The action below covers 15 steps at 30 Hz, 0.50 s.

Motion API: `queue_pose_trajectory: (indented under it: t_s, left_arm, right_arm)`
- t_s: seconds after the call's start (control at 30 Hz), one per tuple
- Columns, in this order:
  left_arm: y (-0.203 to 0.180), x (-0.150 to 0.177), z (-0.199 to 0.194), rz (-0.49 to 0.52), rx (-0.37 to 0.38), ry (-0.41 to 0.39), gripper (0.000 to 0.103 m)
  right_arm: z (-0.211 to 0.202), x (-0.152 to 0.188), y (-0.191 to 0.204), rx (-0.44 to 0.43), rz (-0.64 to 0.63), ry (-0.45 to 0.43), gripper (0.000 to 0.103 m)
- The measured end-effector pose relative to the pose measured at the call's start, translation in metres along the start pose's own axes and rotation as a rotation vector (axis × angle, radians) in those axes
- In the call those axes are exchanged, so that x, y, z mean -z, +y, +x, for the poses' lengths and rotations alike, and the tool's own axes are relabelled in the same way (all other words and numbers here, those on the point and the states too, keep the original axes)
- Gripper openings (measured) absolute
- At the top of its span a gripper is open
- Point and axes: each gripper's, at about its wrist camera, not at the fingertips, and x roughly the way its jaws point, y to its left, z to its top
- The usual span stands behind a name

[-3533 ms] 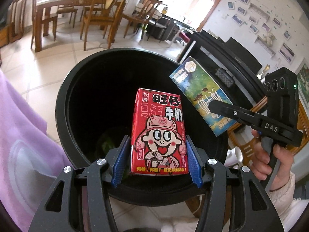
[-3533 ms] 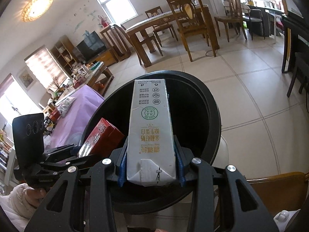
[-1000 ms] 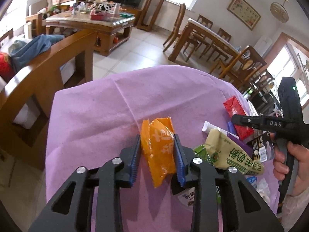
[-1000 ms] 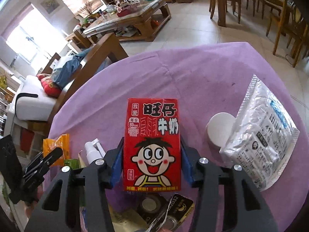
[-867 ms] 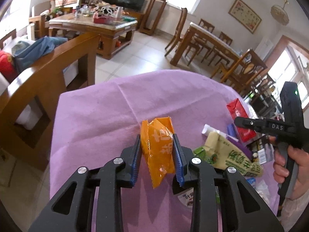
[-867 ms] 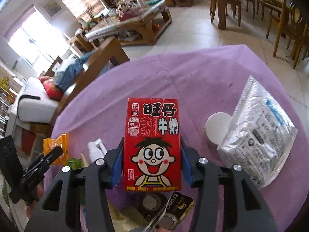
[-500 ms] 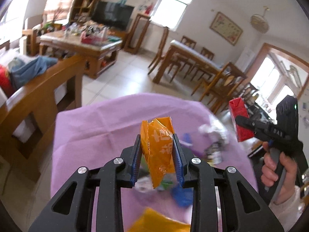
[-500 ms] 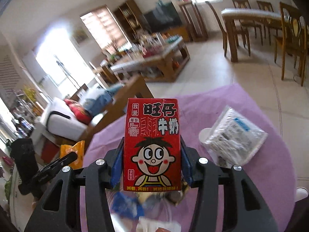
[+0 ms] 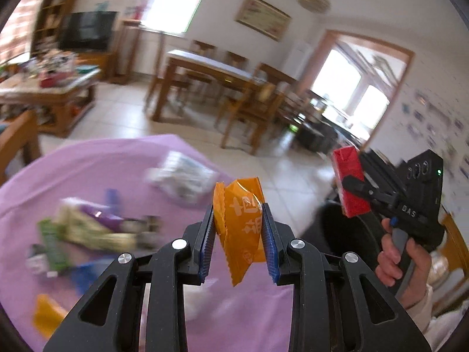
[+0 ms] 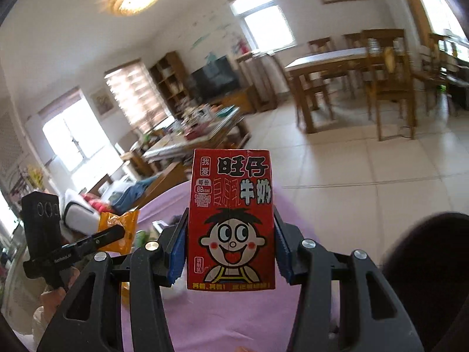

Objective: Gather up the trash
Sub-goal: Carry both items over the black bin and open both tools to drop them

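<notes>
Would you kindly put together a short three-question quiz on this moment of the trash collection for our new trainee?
1. True or false: the left claw grips an orange wrapper.
2. What does the right claw hold? A) a silver pouch B) a red milk carton C) nothing
3. Fill in: the trash still on the table lies on a ______ cloth.

Key: 1 true; 2 B; 3 purple.
</notes>
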Motion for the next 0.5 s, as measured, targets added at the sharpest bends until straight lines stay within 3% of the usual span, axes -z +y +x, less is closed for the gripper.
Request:
queue_pose_trajectory:
  t_s: [0.2,0.5]
  left_arm:
    - [-0.09,0.02,0.071,0.076,0.131,0.095,0.03]
    - [-0.176,0.058,0.166,0.147,0.256,0.228,0.03]
  right_arm:
    - [-0.044,0.012,-0.069,0.084,0.099,-0.054,0.049]
    - [-0.08,0.043,-0.154,0.207,0.24,-0.078,0.049]
